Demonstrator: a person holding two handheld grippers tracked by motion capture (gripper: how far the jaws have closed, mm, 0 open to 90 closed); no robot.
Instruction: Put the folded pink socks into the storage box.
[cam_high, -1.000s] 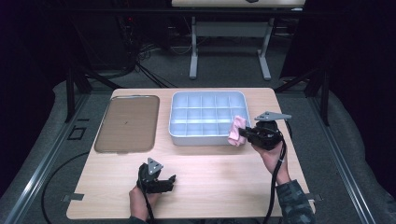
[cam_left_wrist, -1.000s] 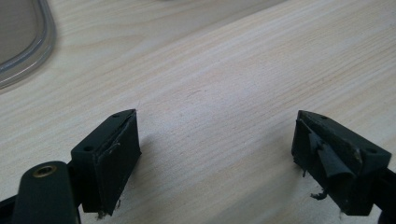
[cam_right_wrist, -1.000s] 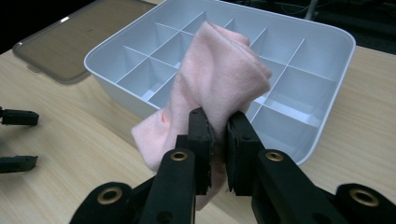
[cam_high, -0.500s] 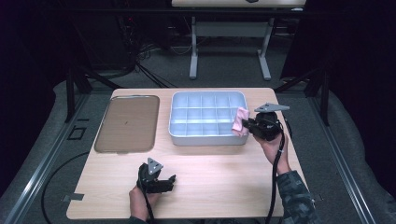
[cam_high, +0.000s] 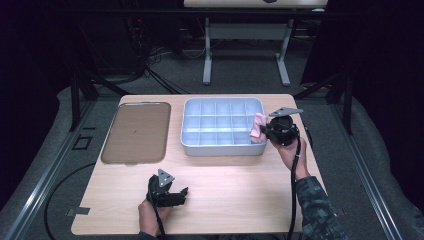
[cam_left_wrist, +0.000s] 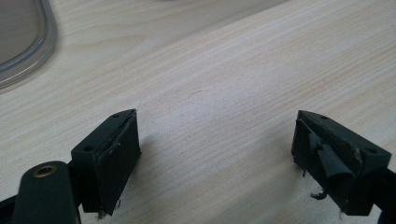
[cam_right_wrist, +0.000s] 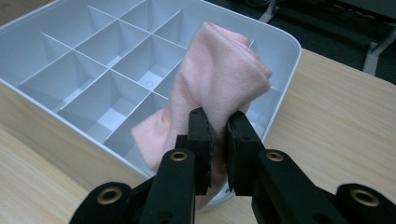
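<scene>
My right gripper (cam_right_wrist: 217, 128) has its jaws clamped on a pink cloth (cam_right_wrist: 219, 74), held above the right-hand end of the grey divided tray (cam_right_wrist: 93, 51). My left gripper (cam_left_wrist: 217, 158) rests low over the bare wooden table (cam_left_wrist: 224, 70), jaws spread wide with nothing between them.

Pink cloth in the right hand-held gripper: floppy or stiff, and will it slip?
Probably floppy: the pink cloth bunches and folds where the right hand-held gripper pinches it. Likely light, since a narrow pinch holds the whole wad above the divided tray. Slip seems unlikely: the fabric looks soft and napped, not slick.
</scene>
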